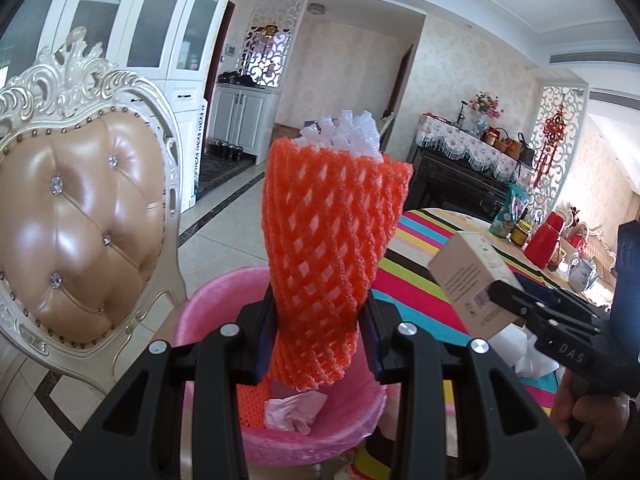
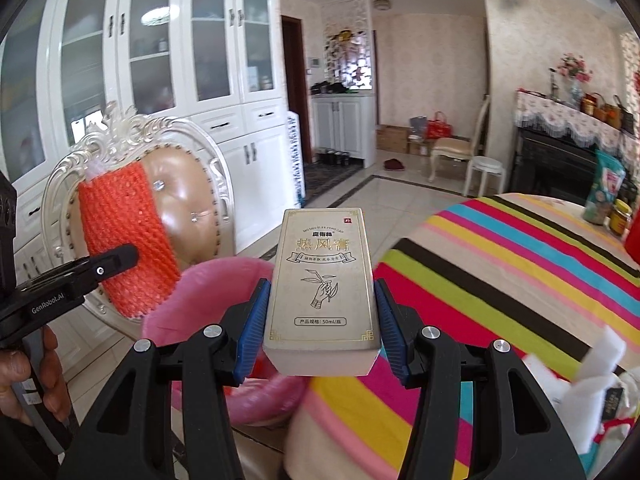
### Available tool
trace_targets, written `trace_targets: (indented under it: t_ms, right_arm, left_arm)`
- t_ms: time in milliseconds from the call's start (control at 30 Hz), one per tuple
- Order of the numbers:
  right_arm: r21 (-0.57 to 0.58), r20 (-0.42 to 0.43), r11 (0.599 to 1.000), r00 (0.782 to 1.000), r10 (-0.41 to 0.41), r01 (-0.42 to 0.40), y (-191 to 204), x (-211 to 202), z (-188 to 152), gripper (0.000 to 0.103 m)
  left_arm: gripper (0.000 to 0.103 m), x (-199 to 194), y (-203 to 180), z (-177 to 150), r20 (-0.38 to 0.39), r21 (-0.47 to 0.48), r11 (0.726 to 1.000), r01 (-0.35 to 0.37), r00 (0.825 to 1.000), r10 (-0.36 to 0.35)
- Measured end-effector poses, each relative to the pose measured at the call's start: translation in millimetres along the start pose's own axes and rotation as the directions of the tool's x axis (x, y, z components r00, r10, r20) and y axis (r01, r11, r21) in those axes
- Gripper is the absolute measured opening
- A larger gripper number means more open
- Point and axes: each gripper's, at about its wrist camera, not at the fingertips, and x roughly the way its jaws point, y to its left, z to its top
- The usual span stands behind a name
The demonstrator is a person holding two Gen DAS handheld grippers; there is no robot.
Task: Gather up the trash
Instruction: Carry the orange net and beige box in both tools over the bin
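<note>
A: What does your left gripper [image 1: 320, 344] carry?

B: Your left gripper's jaws are clamped on an orange foam fruit net [image 1: 332, 248], which stands upright between its pads with white foam netting [image 1: 344, 132] poking from its top. Directly below and just ahead of the fingers sits the pink-lined trash bin [image 1: 200, 312]; in it lie a crumpled tissue [image 1: 294, 412] and another piece of orange netting [image 1: 250, 404]. The side of this tool, seen from the right wrist, reads "GenRobot.AI".

A: And your right gripper [image 2: 320, 320]?

B: Its blue pads [image 2: 250, 332] grip a small pale-gold carton [image 2: 322, 284] by its two long sides, the printed face turned up. Legible there: "MO SHU SLEE FENG GAO" along the top edge, large characters "热风膏", a line drawing of a hand holding a sprig, and "50ml" near the bottom. From the left wrist the same tool shows the letters "DAS" on its body, and the carton's side carries fine print too small to read.

A: Where is the bin relative to that carton?

B: Beneath it and to its left; the striped tablecloth [image 2: 500, 272] lies to the right of your fingers. An ornate tufted chair [image 1: 80, 216] stands left of both tools.
</note>
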Motion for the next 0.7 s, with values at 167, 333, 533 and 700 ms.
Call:
trace_targets:
  t_ms: [167,333,533,700]
  right_arm:
    - [-0.03,-0.02,0.999,0.999,0.041,-0.042,24.5,21.5,2.2,0.05]
    - [-0.042,-0.051,0.997,0.996,0.068,-0.07,39.2,42.3,0.9,0.05]
    - [-0.061,-0.073,0.994,0.994,0.085,-0.09,53.5,59.4,1.0,0.05]
    - [-0.078,-0.096,0.992,0.991,0.094,-0.101,60.7,72.2,0.7,0.051]
  left_arm:
    - [0.036,-0.3,13.7,-0.1,-0.004,-0.011,1.0,-0.019,1.0,0.019]
    - [0.037,1.5,25.2,0.7,-0.007,-0.024,0.999,-0.025,1.0,0.025]
    - [0.039,4.3,36.3,3.5,-0.009,-0.038,0.999,-0.03,1.0,0.03]
    - [0.053,7.5,38.0,3.6,-0.014,-0.055,0.998,-0.032,0.999,0.031]
